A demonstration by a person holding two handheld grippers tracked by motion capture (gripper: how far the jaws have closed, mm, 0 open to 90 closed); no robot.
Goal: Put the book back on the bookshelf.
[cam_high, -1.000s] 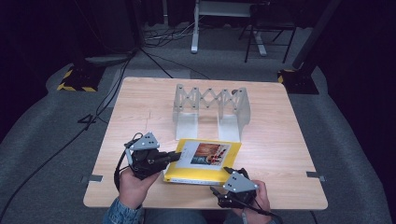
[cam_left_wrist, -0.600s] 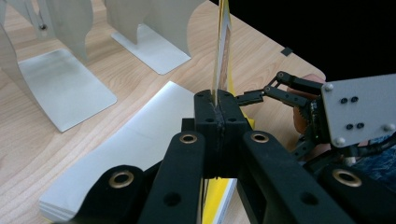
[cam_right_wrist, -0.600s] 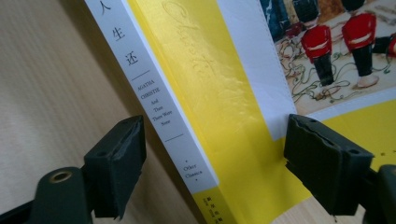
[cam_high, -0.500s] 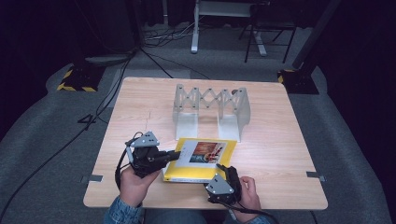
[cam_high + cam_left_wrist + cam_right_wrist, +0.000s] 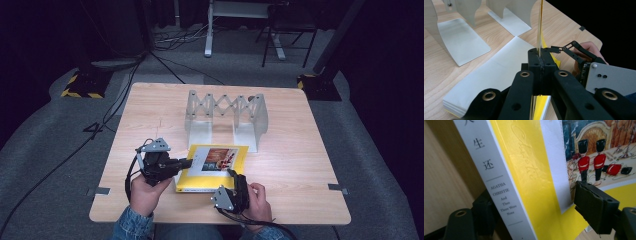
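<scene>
The yellow paperback (image 5: pixel 212 169), an Agatha Christie title by its white spine, lies flat on the tabletop (image 5: pixel 300 150) just in front of the metal expanding bookend rack (image 5: pixel 226 117), on the person's side of it. The right gripper (image 5: pixel 234 182) sits at the book's near edge with its jaws spread, one on the spine side and one over the cover, the spine (image 5: pixel 496 182) between them; neither pad presses yet. The left gripper (image 5: pixel 185 162), at the book's left edge, is pinching the raised front cover (image 5: pixel 539 27) edge-on, jaws pressed tight on that thin sheet while the white page block (image 5: pixel 491 75) lies open beneath.

The step in hand looks like getting a firm hold on the whole book so it can be stood up in the rack. To do it well, the right gripper should slide deeper along the spine before it clamps, so it takes cover and pages together. The left pinch should stay gentle; pulling on the cover alone could crease it.
</scene>
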